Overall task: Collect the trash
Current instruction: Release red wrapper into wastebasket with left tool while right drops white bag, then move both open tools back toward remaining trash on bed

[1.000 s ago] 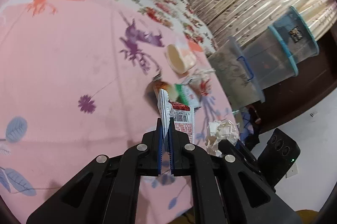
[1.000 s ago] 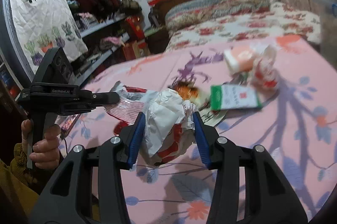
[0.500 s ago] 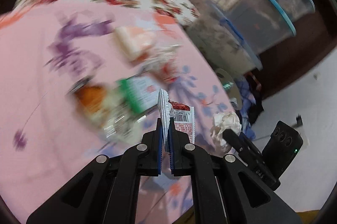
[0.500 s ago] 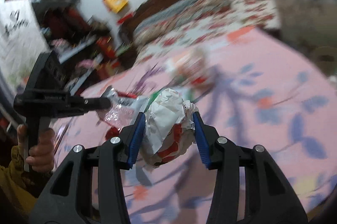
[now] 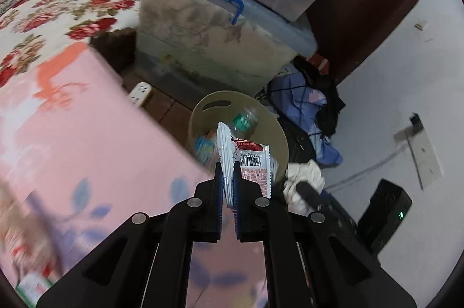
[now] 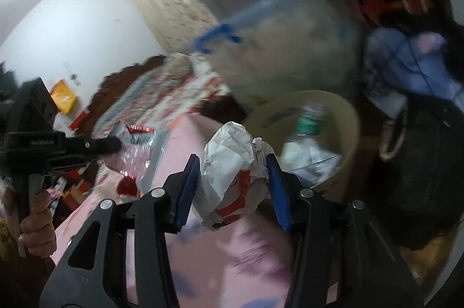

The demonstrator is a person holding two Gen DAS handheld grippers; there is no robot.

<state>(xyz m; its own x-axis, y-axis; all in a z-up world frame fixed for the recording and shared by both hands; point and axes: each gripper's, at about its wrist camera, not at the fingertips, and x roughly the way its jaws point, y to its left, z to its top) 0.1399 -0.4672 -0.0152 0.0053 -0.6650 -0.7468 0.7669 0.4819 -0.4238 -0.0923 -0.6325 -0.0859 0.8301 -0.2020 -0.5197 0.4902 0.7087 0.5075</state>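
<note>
Both hands loaded, trash bin in reach

The left gripper point(image 5: 228, 186), fingers pinching a flat snack wrapper point(image 5: 249, 160) that stands on edge, long axis toward the tan bin point(image 5: 278, 131), hovers just short of its rim; the right gripper point(image 6: 233, 189) clamps crumpled paper point(image 6: 229, 163) beside the bin. Neither is dropped yet; the bin already holds some trash.

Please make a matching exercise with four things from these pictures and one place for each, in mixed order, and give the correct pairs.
Things:
1. snack wrapper
2. crumpled paper
3. plastic bottle
4. blue-handled box

Places:
A. inside the bin
B. in the right gripper
C. behind the bin
D. in the left gripper

Pairs: 1-D, 2-B, 3-A, 4-C
</note>
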